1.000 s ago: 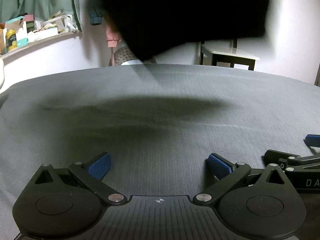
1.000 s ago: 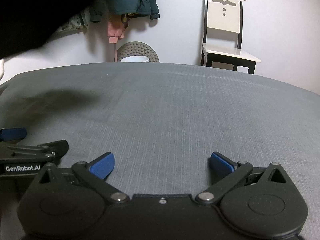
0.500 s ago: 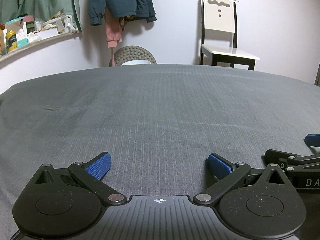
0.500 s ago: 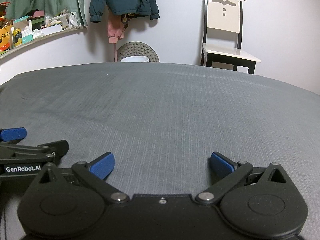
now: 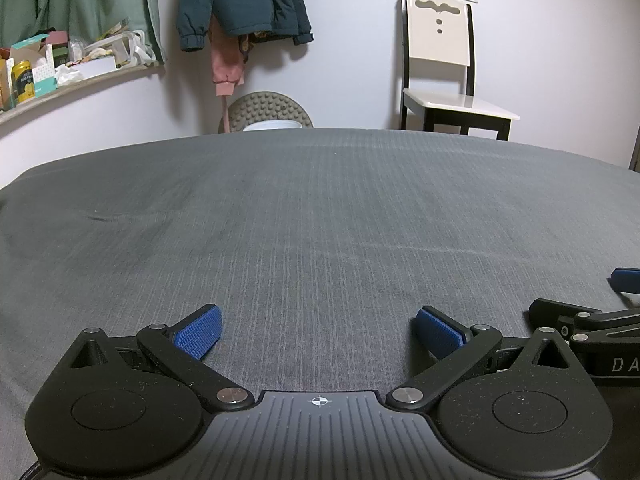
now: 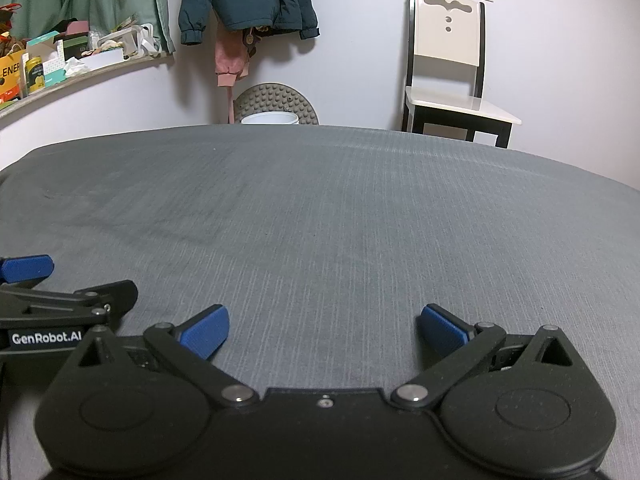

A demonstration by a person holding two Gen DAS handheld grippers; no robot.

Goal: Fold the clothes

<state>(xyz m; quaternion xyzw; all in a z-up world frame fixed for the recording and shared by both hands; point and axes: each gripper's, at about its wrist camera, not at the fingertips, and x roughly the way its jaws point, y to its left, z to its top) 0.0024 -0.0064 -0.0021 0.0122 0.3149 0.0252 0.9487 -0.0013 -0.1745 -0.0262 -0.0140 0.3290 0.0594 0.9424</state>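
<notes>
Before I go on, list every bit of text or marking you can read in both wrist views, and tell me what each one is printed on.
"GenRobot.AI": white label on the side of the left gripper, seen in the right wrist view.
"DA", cut off by the frame edge: side of the right gripper, seen in the left wrist view.
"ENER", cut off: orange box on the shelf.
Yellow can and teal box: print too small to read.

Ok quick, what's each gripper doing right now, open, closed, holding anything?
Left gripper: open, holding nothing, low over the grey bedsheet.
Right gripper: open, holding nothing, beside the left one.
</notes>
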